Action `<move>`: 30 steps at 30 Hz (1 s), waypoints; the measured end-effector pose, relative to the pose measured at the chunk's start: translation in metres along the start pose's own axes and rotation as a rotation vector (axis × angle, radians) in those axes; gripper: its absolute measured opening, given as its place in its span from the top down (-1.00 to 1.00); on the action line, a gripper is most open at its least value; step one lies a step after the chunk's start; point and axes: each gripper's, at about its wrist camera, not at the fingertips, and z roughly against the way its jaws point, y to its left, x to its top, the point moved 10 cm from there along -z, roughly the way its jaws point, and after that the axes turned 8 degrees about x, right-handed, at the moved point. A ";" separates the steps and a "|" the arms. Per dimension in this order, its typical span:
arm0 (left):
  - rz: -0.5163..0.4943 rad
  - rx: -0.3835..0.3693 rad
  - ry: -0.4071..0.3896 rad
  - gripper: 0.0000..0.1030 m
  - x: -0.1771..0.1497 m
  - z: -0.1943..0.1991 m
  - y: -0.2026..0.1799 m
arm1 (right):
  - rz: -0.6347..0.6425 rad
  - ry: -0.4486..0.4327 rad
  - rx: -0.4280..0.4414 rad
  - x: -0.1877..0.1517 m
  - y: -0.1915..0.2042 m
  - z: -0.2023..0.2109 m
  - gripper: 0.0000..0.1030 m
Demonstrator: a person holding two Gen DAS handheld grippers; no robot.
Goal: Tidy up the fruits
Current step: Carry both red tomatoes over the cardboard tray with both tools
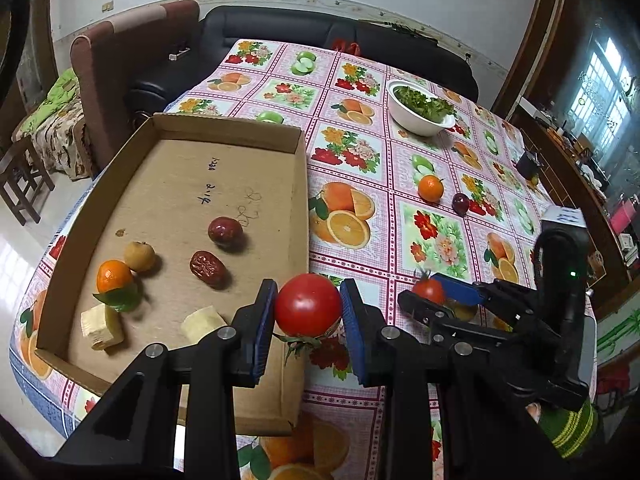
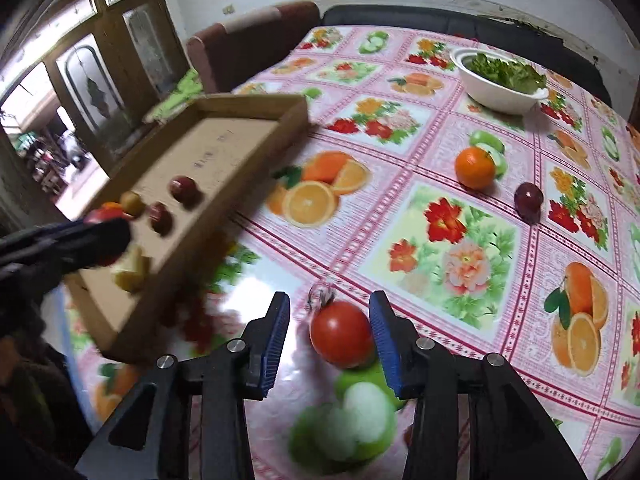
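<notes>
My left gripper (image 1: 308, 312) is shut on a big red tomato (image 1: 307, 305), held over the near right rim of the cardboard tray (image 1: 224, 130). In the tray lie an orange with a leaf (image 1: 114, 278), a tan round fruit (image 1: 139, 256), two red dates (image 1: 225, 232) and two pale chunks (image 1: 102, 326). In the right wrist view my right gripper (image 2: 330, 336) stands open around a smaller tomato (image 2: 341, 333) that rests on the tablecloth; the right pad is at its side and the left pad is apart from it. The left gripper (image 2: 100, 236) shows there blurred, over the tray (image 2: 248, 100).
Loose on the flowered tablecloth (image 2: 460, 240) lie an orange (image 2: 475, 168) and a dark plum (image 2: 528, 199). A white bowl of greens (image 2: 500, 80) stands at the far right. A black sofa (image 1: 280, 24) and a brown armchair (image 1: 120, 60) stand beyond the table.
</notes>
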 end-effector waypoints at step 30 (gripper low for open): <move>0.029 0.116 -0.054 0.42 0.032 0.010 0.047 | 0.101 -0.135 0.140 0.086 0.083 0.041 0.40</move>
